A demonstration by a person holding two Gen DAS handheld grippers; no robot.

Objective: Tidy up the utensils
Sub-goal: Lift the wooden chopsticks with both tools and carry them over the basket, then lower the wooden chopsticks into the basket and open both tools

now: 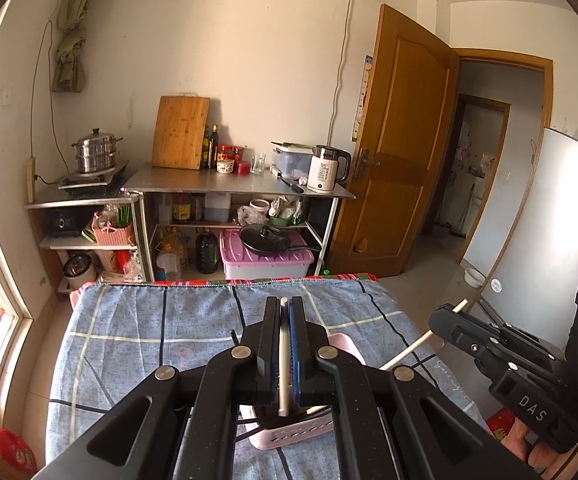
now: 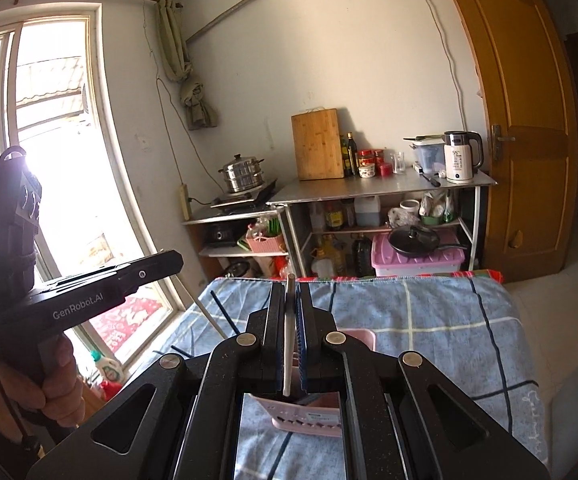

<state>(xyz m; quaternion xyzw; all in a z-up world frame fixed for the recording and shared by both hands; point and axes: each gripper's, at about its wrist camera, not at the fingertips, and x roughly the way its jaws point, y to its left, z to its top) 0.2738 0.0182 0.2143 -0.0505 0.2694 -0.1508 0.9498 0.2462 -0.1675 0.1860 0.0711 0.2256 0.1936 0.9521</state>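
Room: kitchen corner, steel table (image 1: pixel 193 184) at frame centre with a cutting board (image 1: pixel 181 132), kettle (image 1: pixel 327 168) and jars on it; brown door (image 1: pixel 401 140) on the right.
Surface: blue checked cloth (image 1: pixel 129 340) fills the lower half of both views.
Left gripper (image 1: pixel 285 308): jaws nearly closed on a white chopstick (image 1: pixel 284 360) that runs lengthwise between the pads, its tip just past the fingertips.
Right gripper (image 2: pixel 290 292): jaws nearly closed on a second white stick (image 2: pixel 289 344), grey tip poking out at the fingertips.
Holder: pink utensil basket (image 2: pixel 309 420) on the cloth, directly below both grippers at lower centre.
Cloth, left in the right view: two dark sticks (image 2: pixel 227 316) lying loose.
Cross-view: each gripper shows at the other camera's edge, held in a hand (image 2: pixel 59 392).
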